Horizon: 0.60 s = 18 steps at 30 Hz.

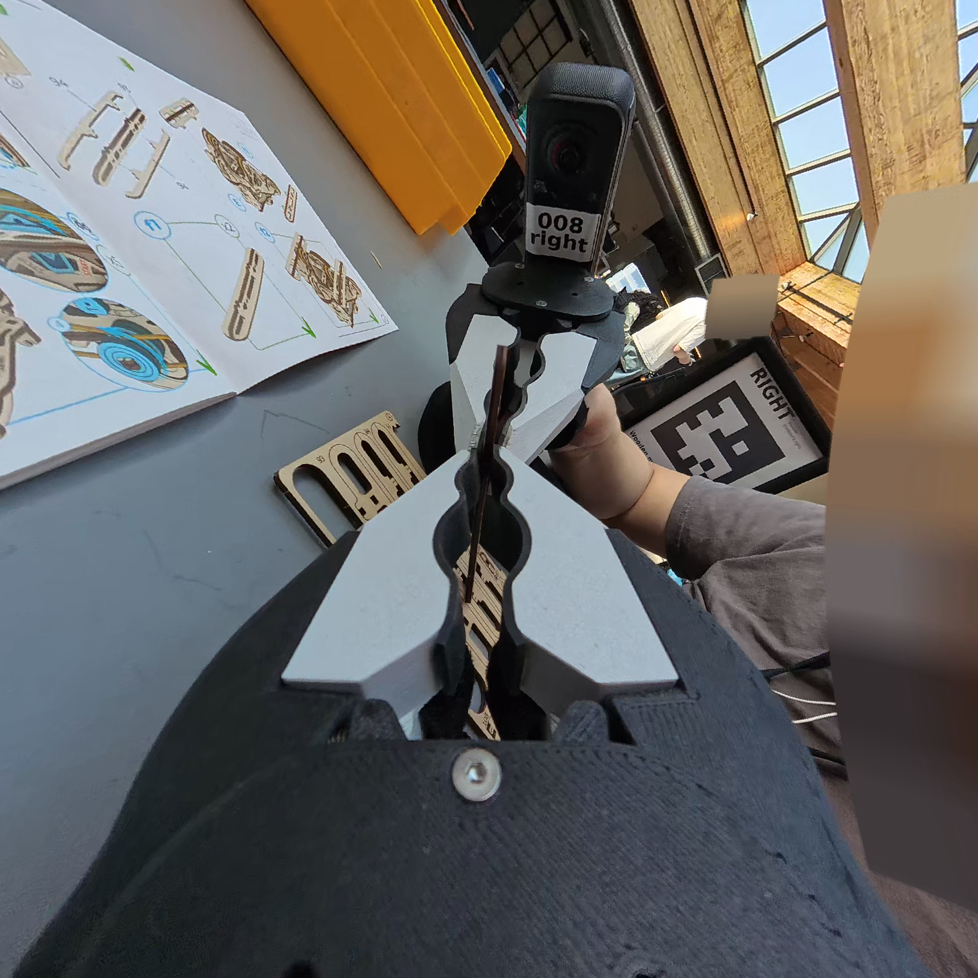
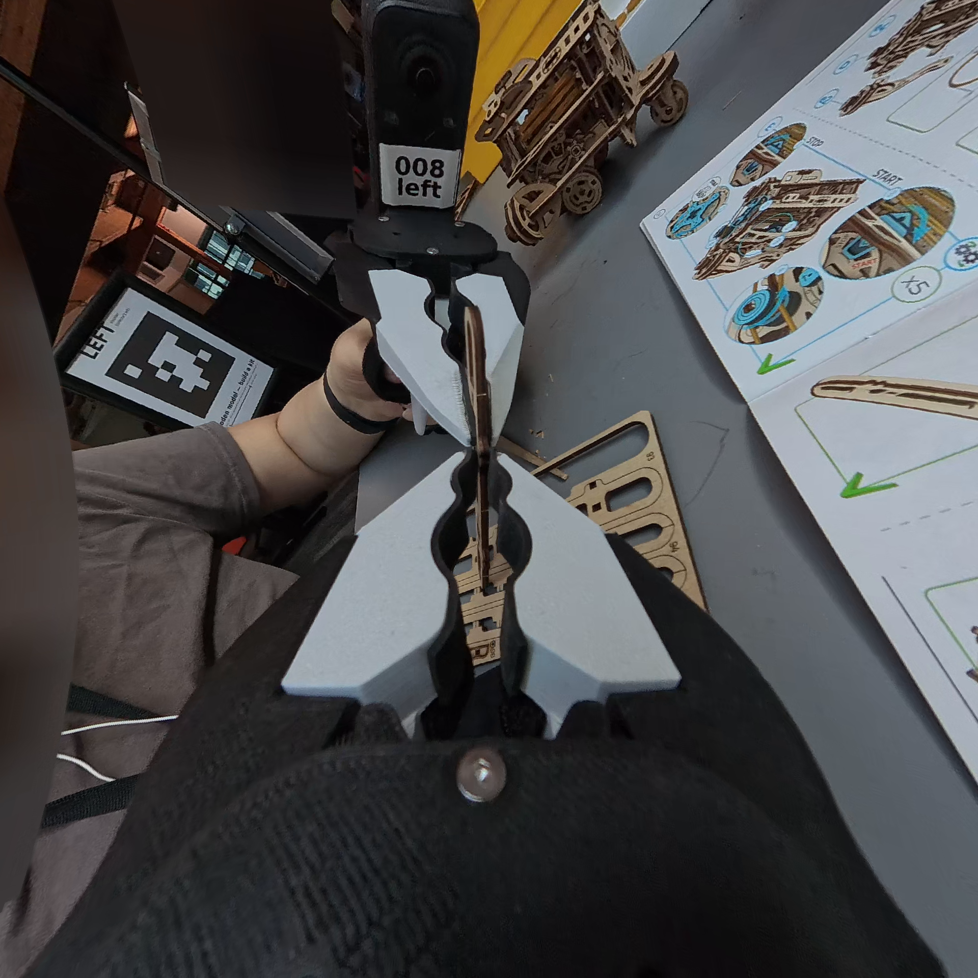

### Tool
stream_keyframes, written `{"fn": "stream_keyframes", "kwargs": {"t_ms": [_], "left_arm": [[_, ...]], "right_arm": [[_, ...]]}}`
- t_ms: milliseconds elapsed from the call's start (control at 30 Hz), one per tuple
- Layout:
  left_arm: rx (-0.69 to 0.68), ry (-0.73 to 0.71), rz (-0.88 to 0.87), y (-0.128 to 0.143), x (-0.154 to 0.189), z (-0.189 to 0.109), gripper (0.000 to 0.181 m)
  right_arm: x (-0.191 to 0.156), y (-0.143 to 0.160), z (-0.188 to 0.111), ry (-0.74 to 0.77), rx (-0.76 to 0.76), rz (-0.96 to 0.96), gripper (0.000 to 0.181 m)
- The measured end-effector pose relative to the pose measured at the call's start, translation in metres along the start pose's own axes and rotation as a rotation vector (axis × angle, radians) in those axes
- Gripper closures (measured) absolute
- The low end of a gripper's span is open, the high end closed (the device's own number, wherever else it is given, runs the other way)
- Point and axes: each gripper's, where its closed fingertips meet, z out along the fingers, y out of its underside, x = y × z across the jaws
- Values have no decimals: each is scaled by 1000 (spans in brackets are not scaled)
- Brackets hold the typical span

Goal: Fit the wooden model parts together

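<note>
My left gripper (image 1: 484, 461) and right gripper (image 1: 492, 436) meet tip to tip above the grey table (image 1: 132, 582). A thin flat wooden part (image 1: 495, 391), seen edge-on, runs through both pairs of jaws. Both grippers are shut on it. I cannot tell whether it is one piece or two pressed together. In the right wrist view the same part (image 2: 474, 360) stands upright between my right gripper (image 2: 479, 459) and the left gripper (image 2: 479, 436). A laser-cut wooden sheet (image 1: 344, 476) with empty cut-outs lies flat on the table under the grippers; it also shows in the right wrist view (image 2: 635, 503).
An open instruction booklet (image 1: 159, 264) (image 2: 847, 370) lies on the table. A built wooden wheeled model (image 2: 571, 116) stands at the back. Yellow bins (image 1: 397, 106) lie along the far edge. Framed marker cards (image 1: 730, 423) (image 2: 159, 360) stand beside the person's arms. Left tips and right tips are each some 25 centimetres from the built wooden wheeled model (image 2: 571, 116).
</note>
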Motion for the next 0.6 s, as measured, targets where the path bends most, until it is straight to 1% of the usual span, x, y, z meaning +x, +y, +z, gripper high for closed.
{"fn": "stream_keyframes", "kwargs": {"t_ms": [233,367,433,500,600], "left_arm": [[4,-46,17,0,-4,0,181],[14,-6,46,-4,-1,-1,181],[22,-20,60,-6,-2,-3,181],[27,-24,59,-6,-4,-5,181],[21,-28,51,-5,-5,-4,181]], "right_arm": [[4,1,1,49,2,-33,180],[1,-4,-1,78,43,-110,178],[0,-1,-1,77,25,-112,174],[2,1,2,99,1,-131,178],[5,6,5,133,-33,-148,178]]}}
